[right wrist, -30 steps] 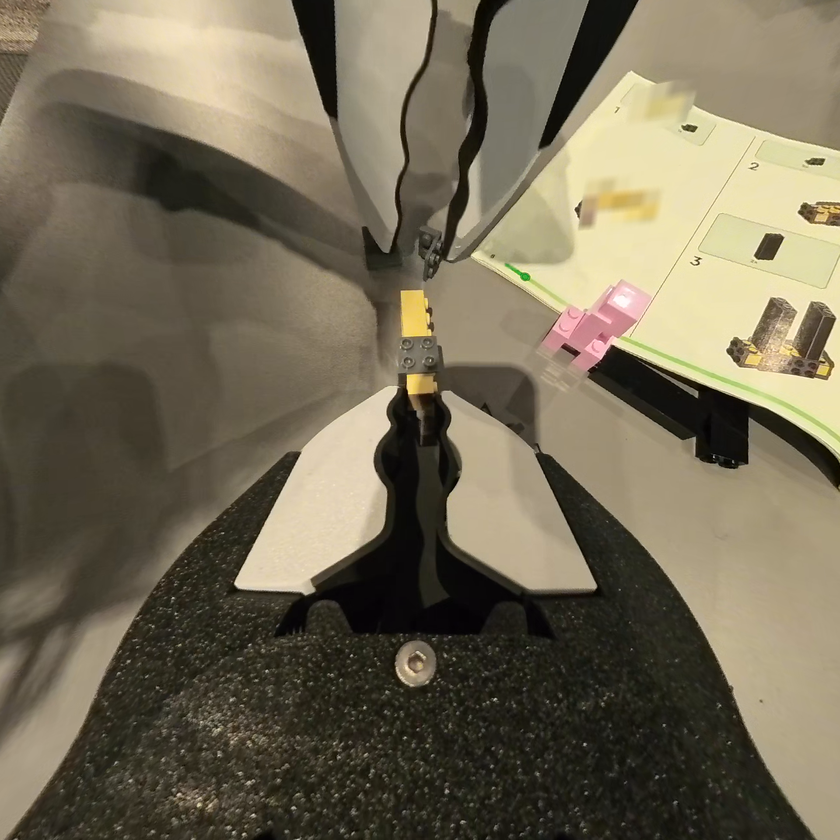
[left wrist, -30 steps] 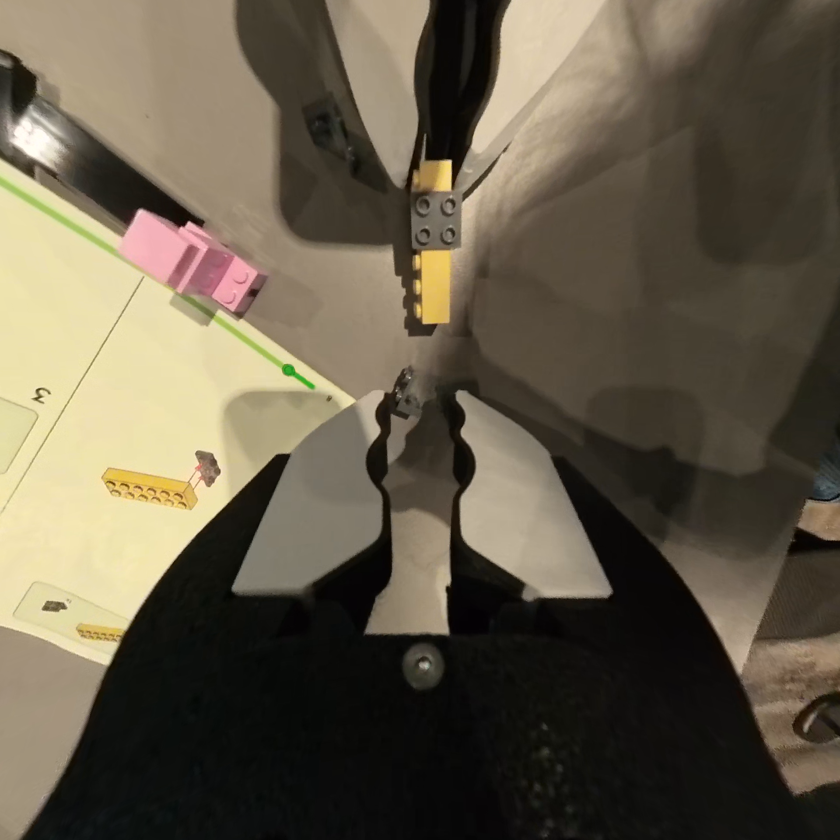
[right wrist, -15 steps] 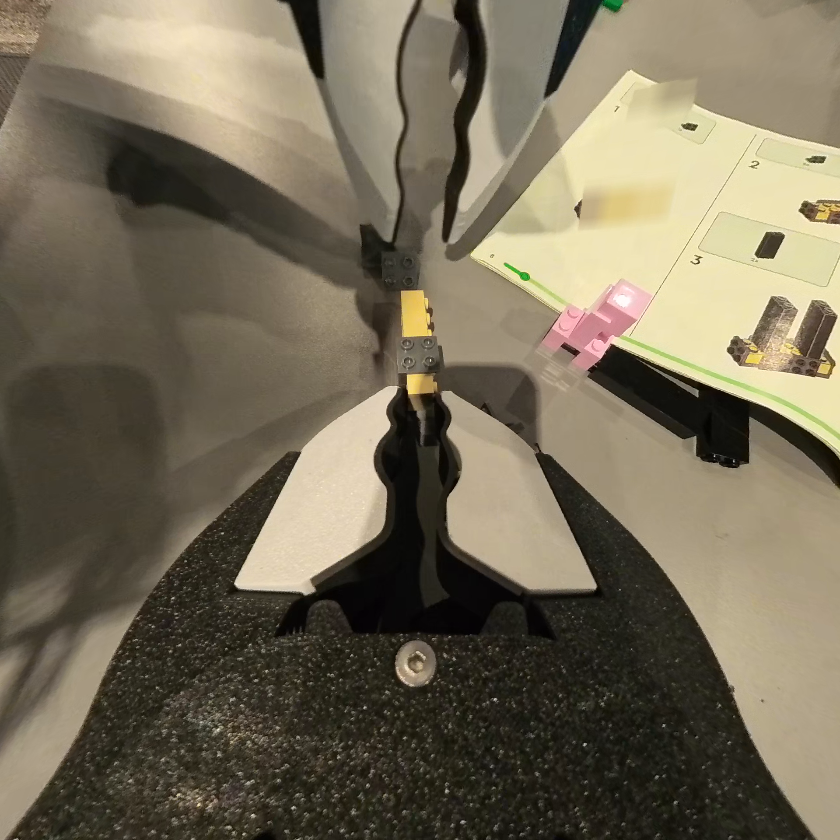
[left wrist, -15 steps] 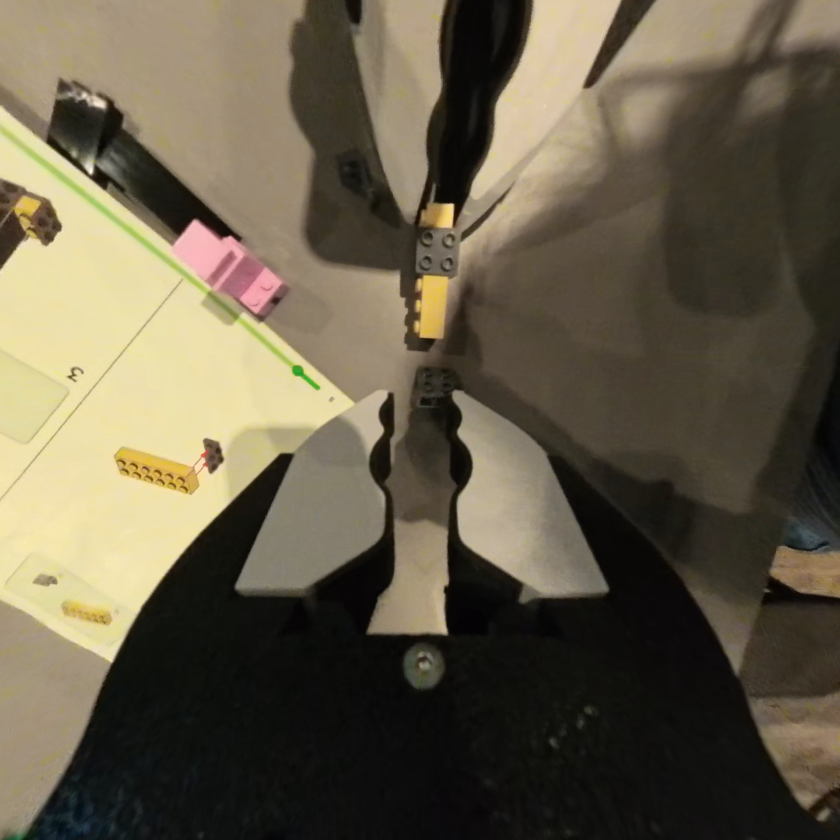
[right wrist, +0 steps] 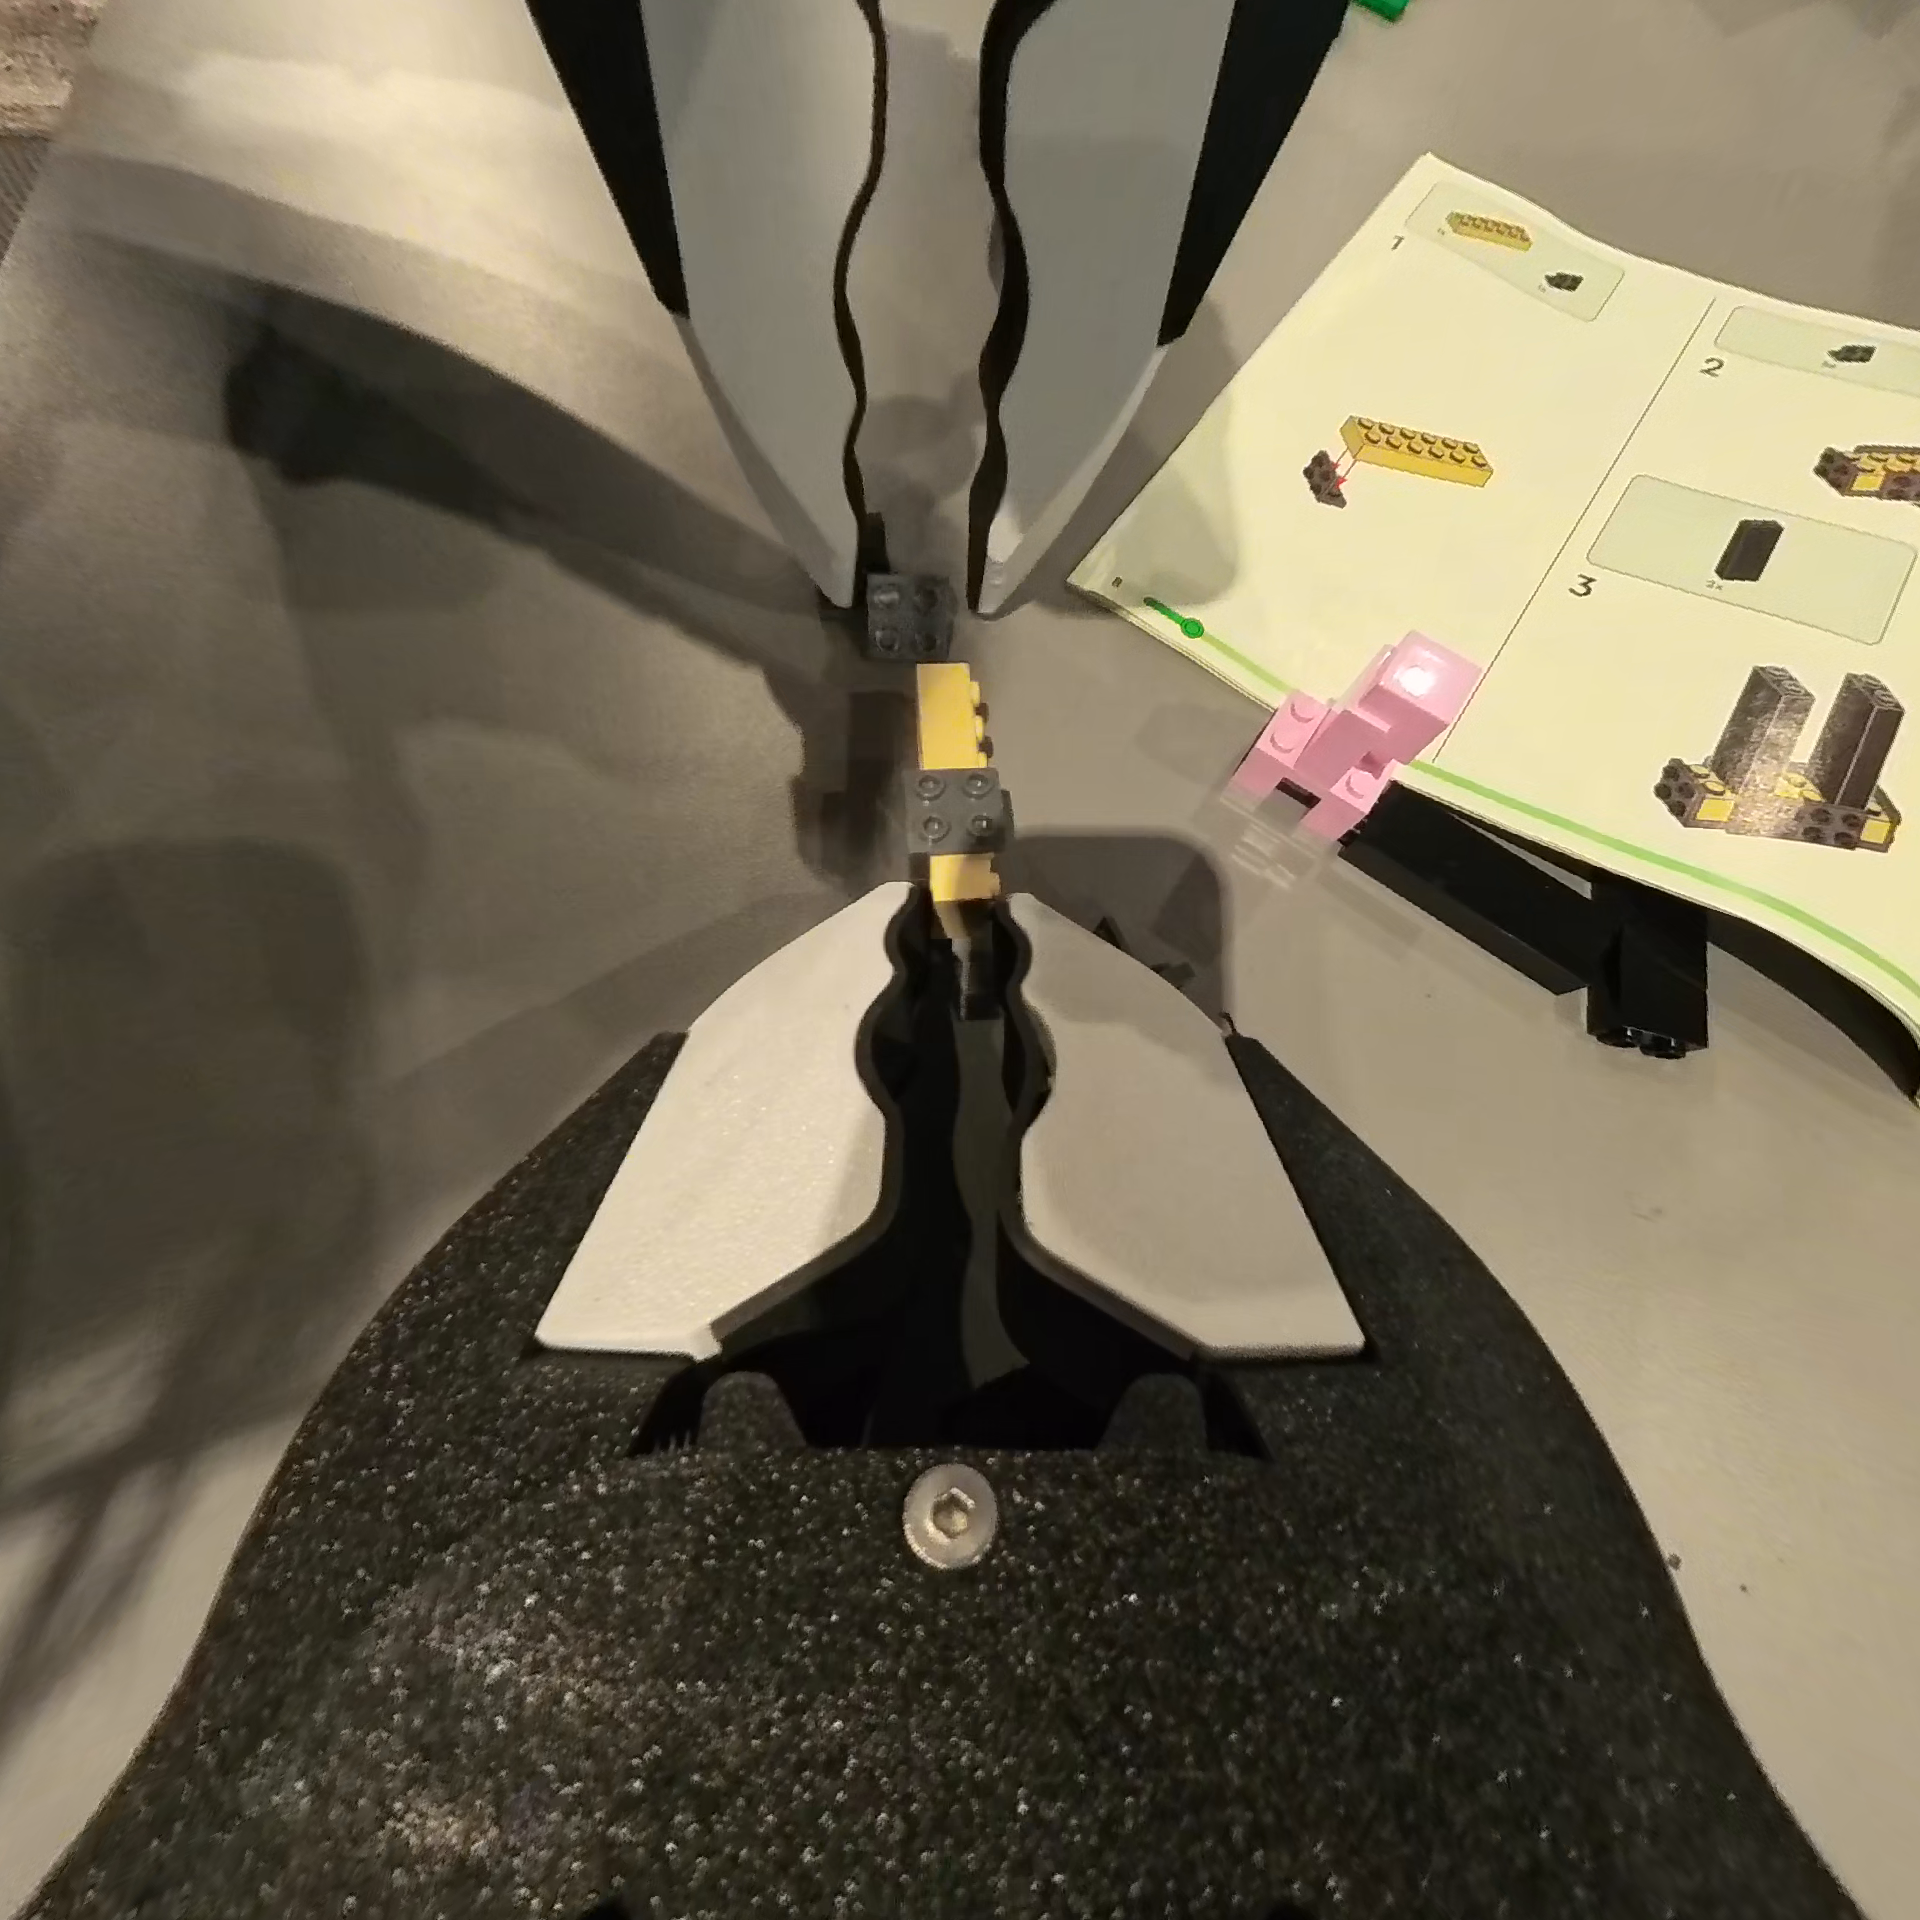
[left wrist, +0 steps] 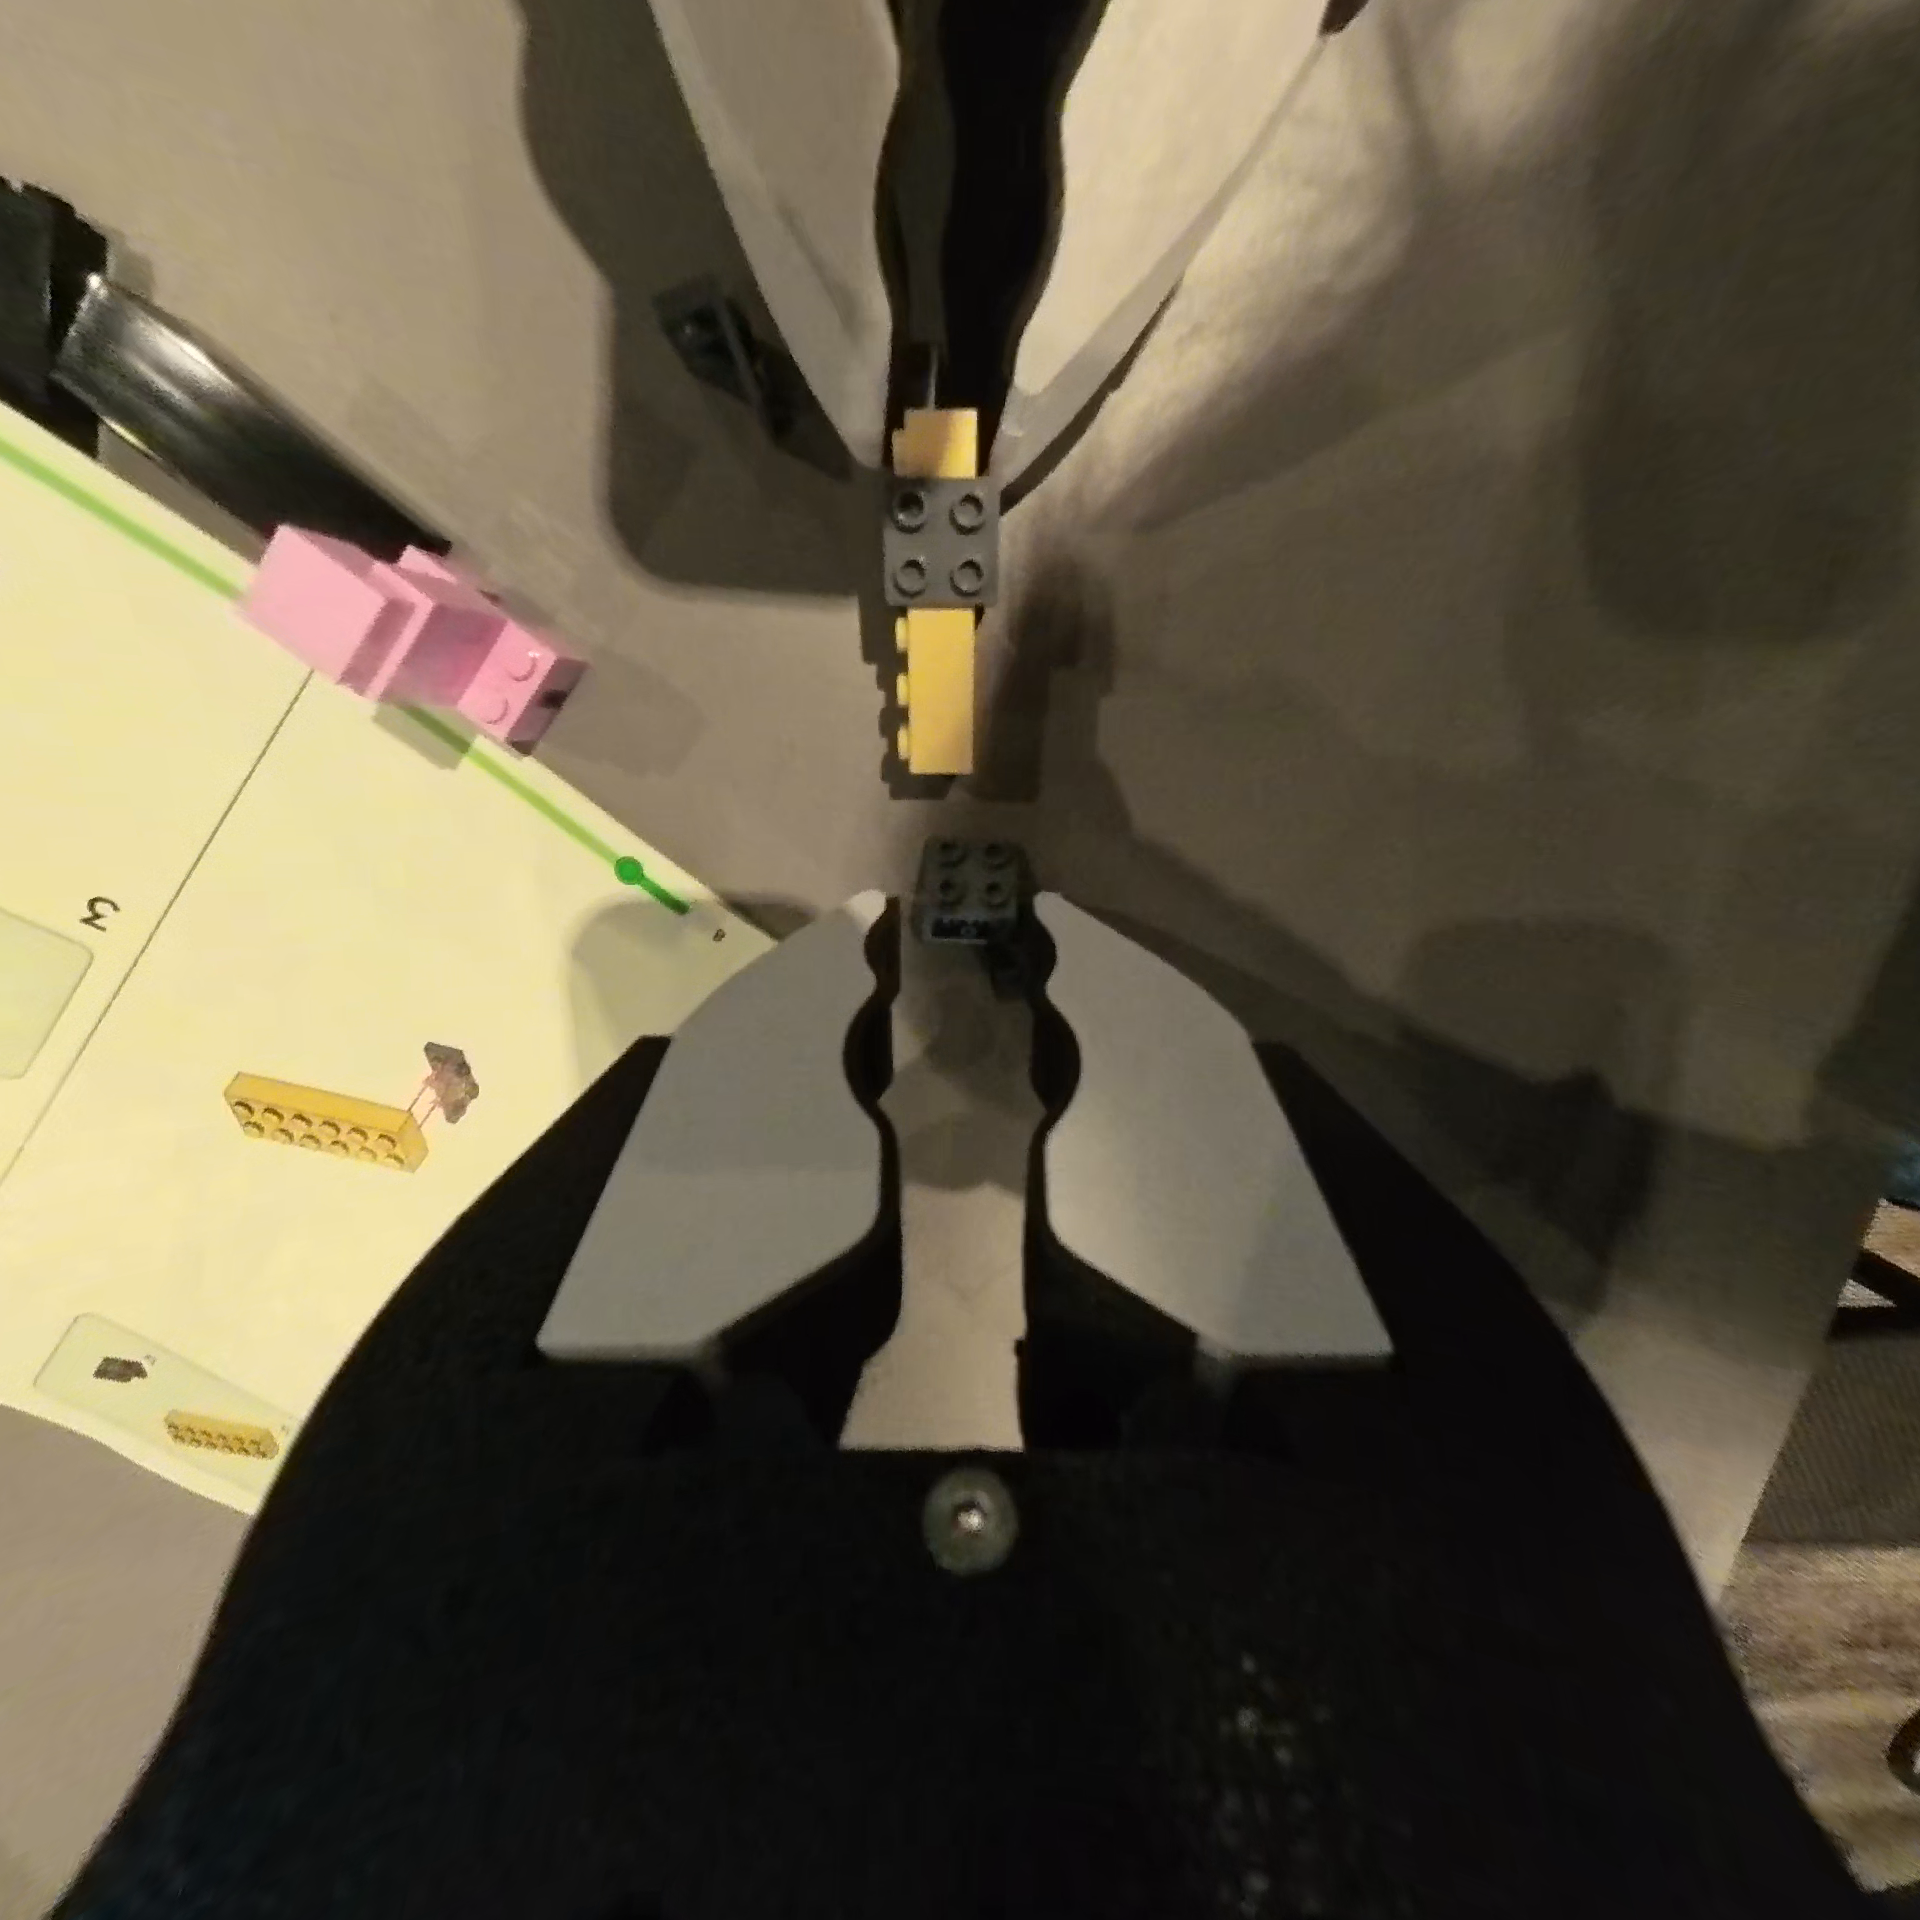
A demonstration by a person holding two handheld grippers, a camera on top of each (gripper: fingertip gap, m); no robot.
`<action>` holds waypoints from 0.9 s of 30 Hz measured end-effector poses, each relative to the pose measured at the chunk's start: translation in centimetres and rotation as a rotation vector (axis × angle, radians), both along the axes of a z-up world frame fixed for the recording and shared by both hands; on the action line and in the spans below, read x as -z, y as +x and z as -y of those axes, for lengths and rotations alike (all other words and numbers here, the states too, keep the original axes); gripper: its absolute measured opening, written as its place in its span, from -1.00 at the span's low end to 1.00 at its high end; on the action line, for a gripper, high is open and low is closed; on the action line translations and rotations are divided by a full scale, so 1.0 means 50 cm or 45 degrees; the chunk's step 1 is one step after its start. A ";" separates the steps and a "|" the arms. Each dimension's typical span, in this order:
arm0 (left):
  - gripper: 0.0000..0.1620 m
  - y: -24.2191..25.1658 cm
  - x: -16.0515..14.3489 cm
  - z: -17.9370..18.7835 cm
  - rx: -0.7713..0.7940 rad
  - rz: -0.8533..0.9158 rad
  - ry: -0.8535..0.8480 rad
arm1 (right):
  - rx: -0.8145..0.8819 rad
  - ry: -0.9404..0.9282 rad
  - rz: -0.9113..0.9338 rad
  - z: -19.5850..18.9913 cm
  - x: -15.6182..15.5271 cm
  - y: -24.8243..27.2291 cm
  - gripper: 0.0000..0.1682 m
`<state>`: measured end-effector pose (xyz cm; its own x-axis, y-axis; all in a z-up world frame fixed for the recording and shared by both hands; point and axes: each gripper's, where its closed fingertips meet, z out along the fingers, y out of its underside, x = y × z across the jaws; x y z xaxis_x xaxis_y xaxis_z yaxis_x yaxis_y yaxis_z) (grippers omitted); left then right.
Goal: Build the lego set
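My right gripper (right wrist: 956, 909) is shut on the near end of a long yellow brick (right wrist: 948, 717), held just above the grey table. A dark grey 2x2 piece (right wrist: 958, 818) sits on the brick at mid-length. The left wrist view shows the same yellow brick (left wrist: 940, 691) and grey piece (left wrist: 943, 540) in the right gripper (left wrist: 940, 416). My left gripper (left wrist: 961, 914) faces it, jaws apart. A second small dark grey 2x2 brick (left wrist: 971, 894) lies at its fingertips, studs up, close to the right finger and just short of the yellow brick's free end. It also shows in the right wrist view (right wrist: 911, 623).
An open instruction booklet (right wrist: 1558, 436) lies to the side, also seen in the left wrist view (left wrist: 208, 935). A pink brick assembly (right wrist: 1351, 748) stands at its edge. Black bricks (right wrist: 1647, 982) lie partly under the booklet. A small dark piece (left wrist: 707, 332) lies by the right gripper. Tip to tip, the grippers are about 7 centimeters apart.
The small grey brick went from tilted at my left fingertip to flat between the tips. The left gripper has come closer to the yellow brick. The right gripper has held still.
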<state>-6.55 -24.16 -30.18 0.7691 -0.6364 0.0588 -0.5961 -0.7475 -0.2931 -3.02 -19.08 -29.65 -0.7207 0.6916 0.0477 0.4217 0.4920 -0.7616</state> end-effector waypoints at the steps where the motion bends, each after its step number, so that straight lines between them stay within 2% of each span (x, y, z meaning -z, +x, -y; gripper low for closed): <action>1: -0.80 -0.001 0.000 0.000 0.002 -0.006 0.001 | 0.004 0.002 -0.002 0.000 0.000 0.000 -0.87; 7: -0.80 -0.012 -0.008 -0.010 -0.061 -0.048 0.058 | 0.059 0.014 -0.017 -0.006 -0.001 -0.003 -0.86; 14: -0.80 -0.012 -0.045 -0.027 -0.250 -0.029 0.238 | 0.125 0.030 -0.039 -0.011 -0.002 -0.004 -0.86; 17: -0.80 -0.005 -0.053 -0.027 -0.330 -0.014 0.293 | 0.122 0.011 -0.022 -0.011 -0.002 -0.002 -0.79; 23: -0.80 0.020 -0.072 -0.039 -0.526 0.124 0.437 | 0.105 -0.023 0.018 -0.007 -0.001 0.003 -0.76; 27: -0.81 0.033 -0.081 -0.049 -0.640 0.227 0.518 | -0.015 -0.076 0.045 0.022 -0.005 0.026 -0.77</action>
<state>-4.88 -21.69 -26.12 0.9786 -0.2014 0.0433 -0.1206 -0.7305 -0.6722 -1.73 -20.20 -29.38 -0.7294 0.6838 -0.0190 0.4434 0.4515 -0.7743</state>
